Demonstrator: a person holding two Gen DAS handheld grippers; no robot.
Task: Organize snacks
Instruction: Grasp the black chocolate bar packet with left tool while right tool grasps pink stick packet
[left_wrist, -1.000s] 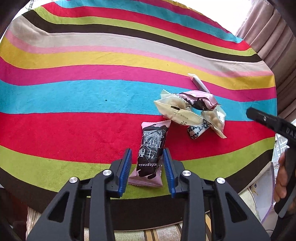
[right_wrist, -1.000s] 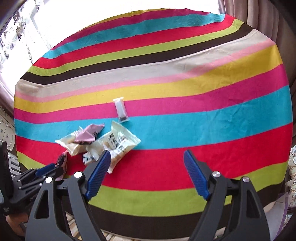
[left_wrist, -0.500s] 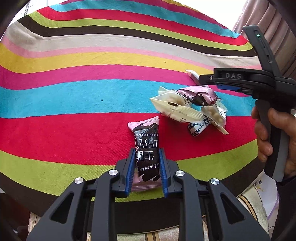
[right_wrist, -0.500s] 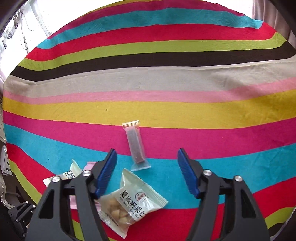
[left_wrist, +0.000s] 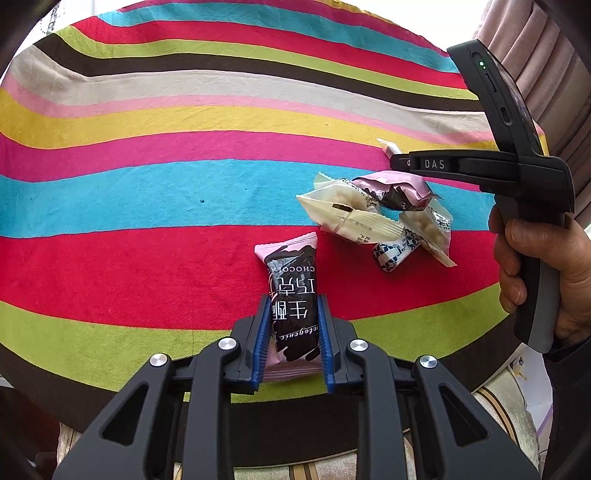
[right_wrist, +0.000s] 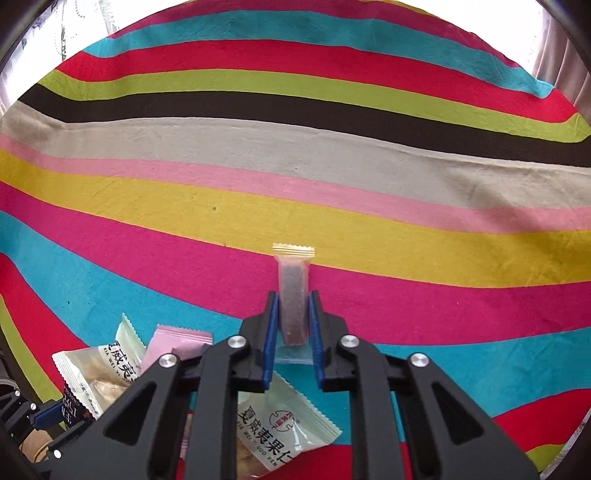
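Presently, left hand-held gripper: blue pads closed against both sides of a pink-and-black chocolate packet, which lies on the red and green stripes of the striped tablecloth covering the desk. Right hand-held gripper: pads clamped on a slim clear-wrapped brown bar, over the magenta and blue stripes. Loose pile just beyond the chocolate packet: cream nut packet, crumpled pink wrapper, small blue-patterned candy, another pale nut packet, all touching or overlapping. Person's right hand grips the handle.
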